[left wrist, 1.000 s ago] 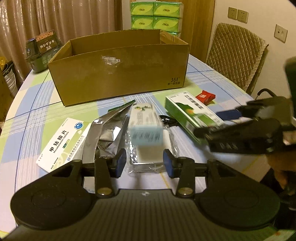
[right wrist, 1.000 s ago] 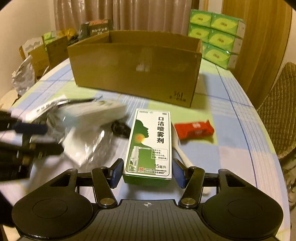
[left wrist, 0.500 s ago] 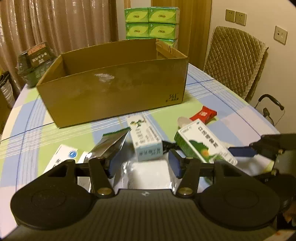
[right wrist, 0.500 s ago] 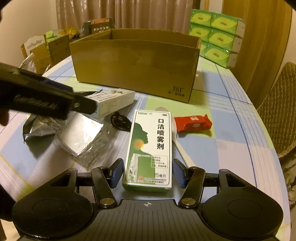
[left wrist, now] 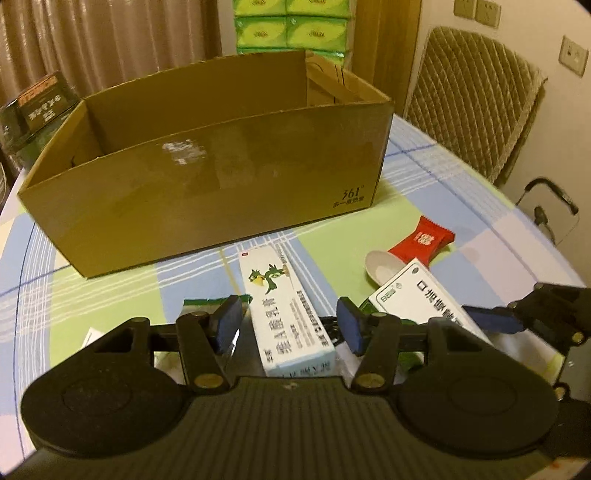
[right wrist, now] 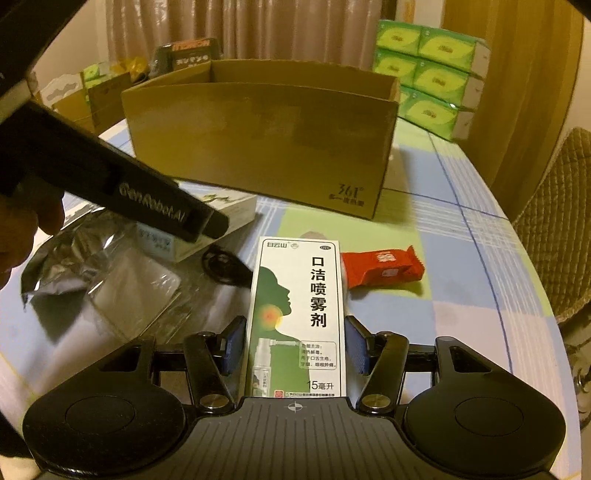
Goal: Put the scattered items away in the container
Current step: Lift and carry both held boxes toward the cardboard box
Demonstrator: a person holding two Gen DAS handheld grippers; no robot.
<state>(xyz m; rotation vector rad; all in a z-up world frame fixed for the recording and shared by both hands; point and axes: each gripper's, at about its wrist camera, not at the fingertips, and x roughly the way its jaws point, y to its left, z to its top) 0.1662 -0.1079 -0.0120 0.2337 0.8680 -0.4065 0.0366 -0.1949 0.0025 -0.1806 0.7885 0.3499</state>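
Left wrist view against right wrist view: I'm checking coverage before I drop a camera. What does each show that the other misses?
Only the left wrist view shows the inside of the cardboard box, the spoon's bowl and the wall sockets. Only the right wrist view shows the crumpled foil bag, the clear packet and the black cord. Both show the box, the spray box, the cream box, the red packet and the green tissue packs.
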